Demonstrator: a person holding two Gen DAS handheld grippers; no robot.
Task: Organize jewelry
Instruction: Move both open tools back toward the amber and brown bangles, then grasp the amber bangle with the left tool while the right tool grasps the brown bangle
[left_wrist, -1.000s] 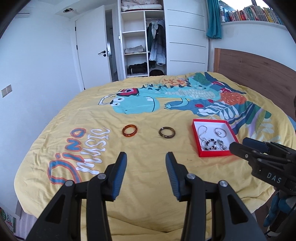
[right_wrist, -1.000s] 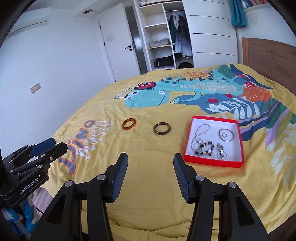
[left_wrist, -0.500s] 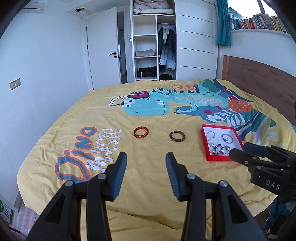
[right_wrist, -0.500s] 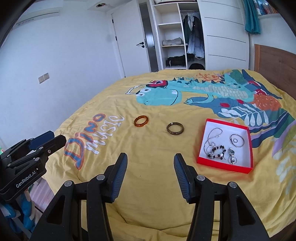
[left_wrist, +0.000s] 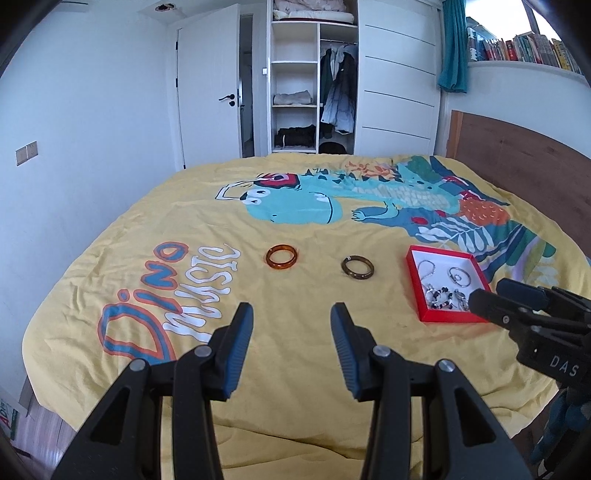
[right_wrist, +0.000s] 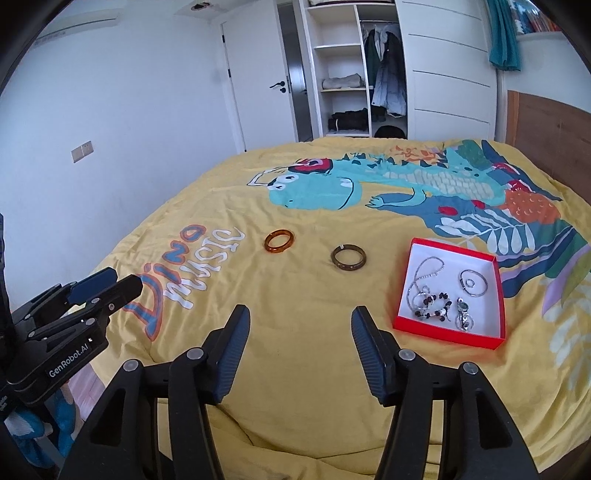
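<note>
Two bangles are seen lying flat on the yellow duvet (left_wrist: 303, 373), the amber bangle (left_wrist: 282, 257) to the left and the brown bangle (left_wrist: 357, 266) beside it but apart, while the red box (right_wrist: 443, 334) sits further right with a chain, a hoop and beaded pieces already inside. The left gripper (left_wrist: 291, 347) is held released with nothing between its jaws, above the near part of the bed and well short of the bangles; the right gripper (right_wrist: 300, 347) is likewise empty and its jaws are opening. Neither bangle has yet been moved to the box, so the task is judged to be at its reaching stage. Several risks can be foreseen. The duvet is soft and wrinkled, so cloth could be pinched together with a bangle if the fingers are pressed down too far, and the cover could be dragged. A smooth, rounded bangle could be squeezed out sideways if it is caught off centre or across its rim. The box is light and shallow, so it could be tipped or shoved by a gripper lowered onto its wall, and the jewellery inside could be spilled or tangled. Since the two grippers are held close together, a collision between them is also possible if both are sent toward the same item.
</note>
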